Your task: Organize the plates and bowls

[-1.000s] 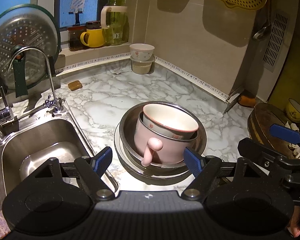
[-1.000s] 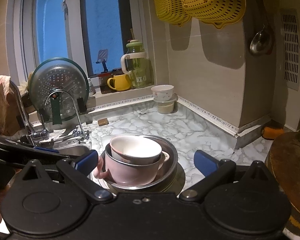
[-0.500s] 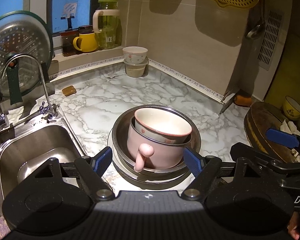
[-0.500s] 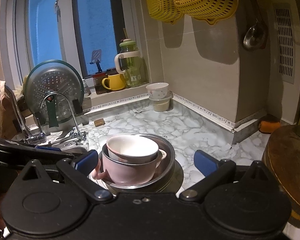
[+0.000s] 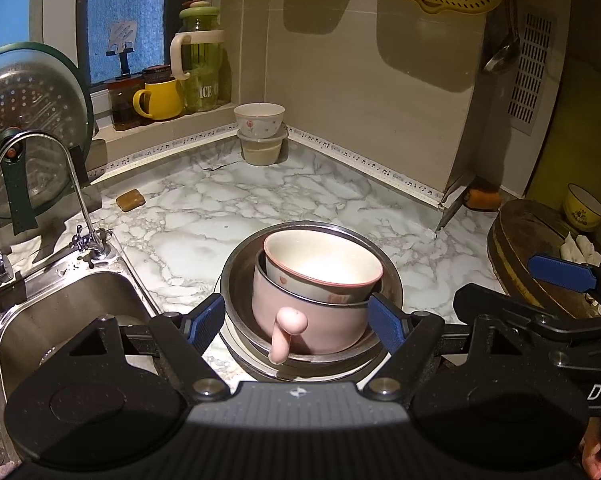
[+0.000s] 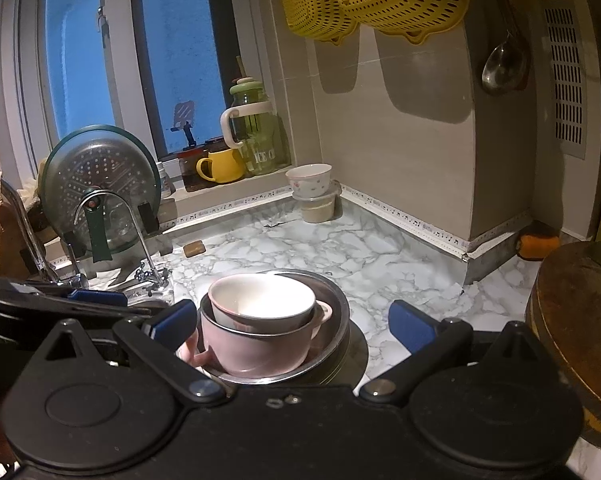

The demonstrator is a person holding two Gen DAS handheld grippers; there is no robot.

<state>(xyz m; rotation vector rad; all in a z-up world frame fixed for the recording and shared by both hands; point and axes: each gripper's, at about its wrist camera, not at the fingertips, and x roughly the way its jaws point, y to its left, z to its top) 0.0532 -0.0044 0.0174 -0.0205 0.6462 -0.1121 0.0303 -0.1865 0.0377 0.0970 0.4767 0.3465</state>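
Marble counter (image 5: pixel 260 200) | pink bowl (image 5: pixel 312 320) upright in steel bowl (image 5: pixel 392 280), handle (image 5: pixel 286 332) toward left gripper (image 5: pixel 296 320) | left gripper, right gripper (image 6: pixel 292 322): both agape, empty

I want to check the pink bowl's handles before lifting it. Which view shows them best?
The right wrist view: the pink bowl shows a handle on each side. The left wrist view shows the pink bowl from above with only its near handle facing the camera.
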